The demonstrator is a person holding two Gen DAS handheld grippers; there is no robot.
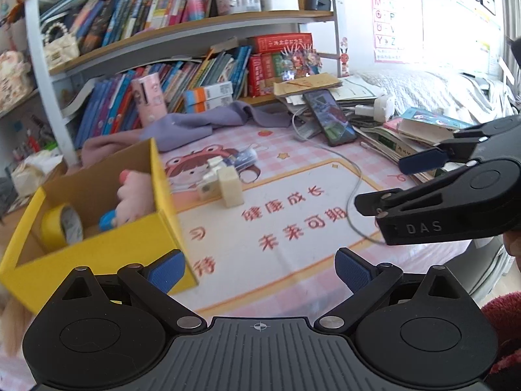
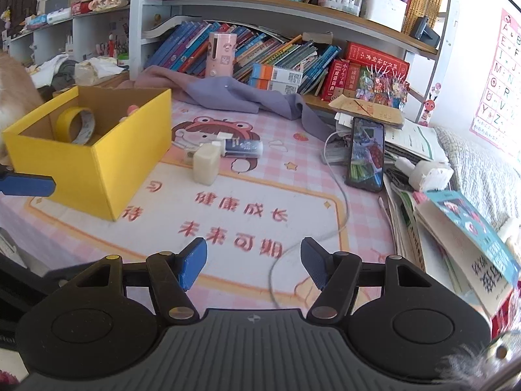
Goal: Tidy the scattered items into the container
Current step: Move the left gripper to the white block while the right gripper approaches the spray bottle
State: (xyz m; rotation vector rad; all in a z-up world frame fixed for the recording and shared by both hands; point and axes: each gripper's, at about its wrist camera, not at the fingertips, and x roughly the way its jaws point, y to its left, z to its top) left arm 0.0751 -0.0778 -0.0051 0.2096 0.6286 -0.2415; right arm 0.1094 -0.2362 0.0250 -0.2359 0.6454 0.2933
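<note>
A yellow cardboard box (image 1: 97, 254) (image 2: 130, 169) stands on the left of the pink desk mat (image 2: 228, 202). Inside it lie a roll of yellow tape (image 1: 62, 224) (image 2: 76, 125) and a pink plush toy (image 1: 133, 195) (image 2: 132, 109). Just right of the box sit a cream block (image 1: 231, 187) (image 2: 205, 163), a small white piece (image 1: 208, 189) and a blue-and-white tube (image 1: 244, 158) (image 2: 242, 146). My left gripper (image 1: 260, 270) is open and empty beside the box's near corner. My right gripper (image 2: 254, 260) (image 1: 390, 182) hovers open over the mat's front, empty.
A phone (image 2: 366, 153) leans on a heap of papers and books (image 2: 456, 228) on the right, and its white cable (image 2: 342, 202) loops across the mat. A purple cloth (image 2: 247, 97) lies behind the items. Crowded bookshelves (image 2: 276, 55) close off the back.
</note>
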